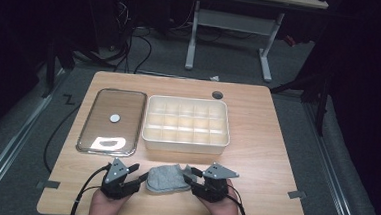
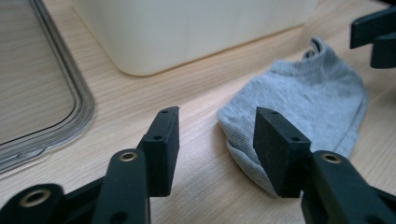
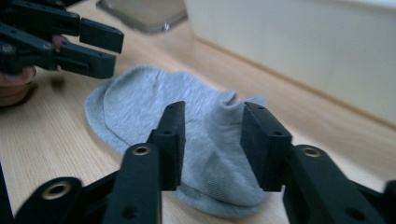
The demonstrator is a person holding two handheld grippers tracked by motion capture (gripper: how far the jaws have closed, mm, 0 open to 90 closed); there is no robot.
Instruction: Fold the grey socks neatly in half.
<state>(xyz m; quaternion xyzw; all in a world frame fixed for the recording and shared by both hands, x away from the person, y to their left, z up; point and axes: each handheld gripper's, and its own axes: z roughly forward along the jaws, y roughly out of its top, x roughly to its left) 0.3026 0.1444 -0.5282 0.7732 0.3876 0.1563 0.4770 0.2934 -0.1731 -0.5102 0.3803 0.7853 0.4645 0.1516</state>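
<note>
A grey ankle sock (image 1: pixel 166 178) lies flat on the wooden table near its front edge, between my two grippers. My left gripper (image 1: pixel 138 176) is at the sock's left end, jaws open; in the left gripper view (image 2: pixel 217 116) one fingertip (image 2: pixel 273 128) hangs over the sock's (image 2: pixel 308 93) toe edge and the other over bare wood. My right gripper (image 1: pixel 190 177) is at the sock's right end, also open. In the right gripper view (image 3: pixel 215 112) the sock (image 3: pixel 154 100) lies ahead of and below the spread jaws, its cuff end rumpled. Nothing is gripped.
Behind the sock stands a white box (image 1: pixel 185 142) with several compartments. A clear lid (image 1: pixel 112 120) with a round knob lies to its left. In the right gripper view the left gripper (image 3: pixel 70 42) reaches in from the upper left. The desk's front edge runs just behind my hands.
</note>
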